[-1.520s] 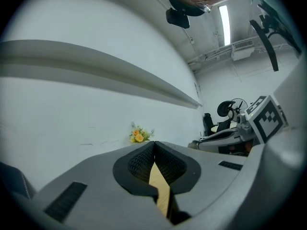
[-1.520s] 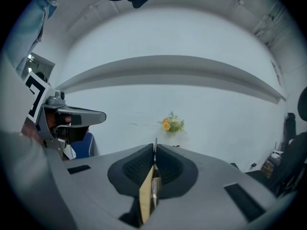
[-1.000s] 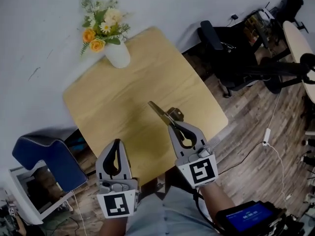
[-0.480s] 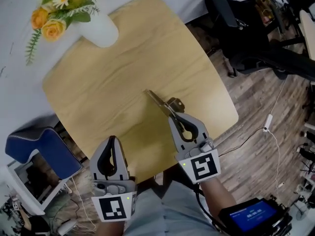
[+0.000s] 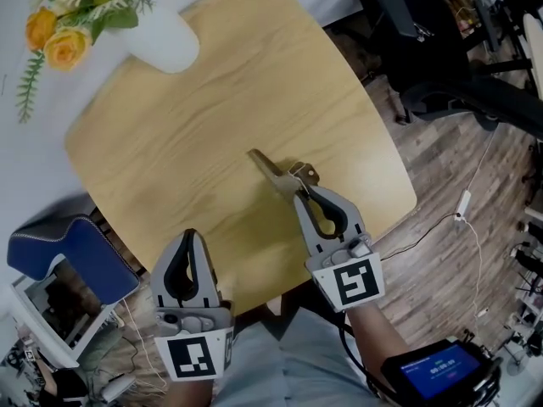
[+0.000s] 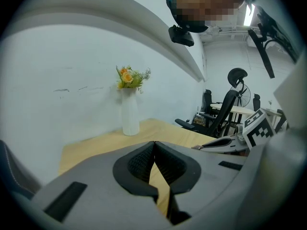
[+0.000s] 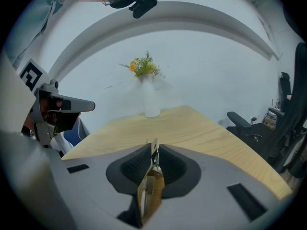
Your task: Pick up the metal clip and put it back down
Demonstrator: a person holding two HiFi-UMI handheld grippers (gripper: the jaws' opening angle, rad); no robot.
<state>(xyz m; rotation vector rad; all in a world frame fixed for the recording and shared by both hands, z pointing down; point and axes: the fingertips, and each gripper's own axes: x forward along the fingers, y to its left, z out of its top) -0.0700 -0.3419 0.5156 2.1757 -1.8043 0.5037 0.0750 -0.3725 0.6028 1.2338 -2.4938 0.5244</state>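
The metal clip [image 5: 276, 171] is brass-coloured and long. It sticks out ahead of my right gripper [image 5: 299, 192], which is shut on it above the wooden table [image 5: 212, 117]. In the right gripper view the clip [image 7: 151, 188] stands edge-on between the closed jaws, its spring visible at the top. My left gripper [image 5: 187, 237] hovers near the table's front edge, shut with nothing in it. Its pads [image 6: 144, 164] meet at the tip in the left gripper view.
A white vase [image 5: 161, 39] with yellow and orange flowers stands at the table's far corner. A blue chair [image 5: 64, 257] is left of the table. Black office chairs [image 5: 441, 49] and cables lie on the wood floor to the right.
The right gripper has moved slightly forward with the clip. The view has shifted, so the vase sits nearer the top left. The left gripper stays shut.
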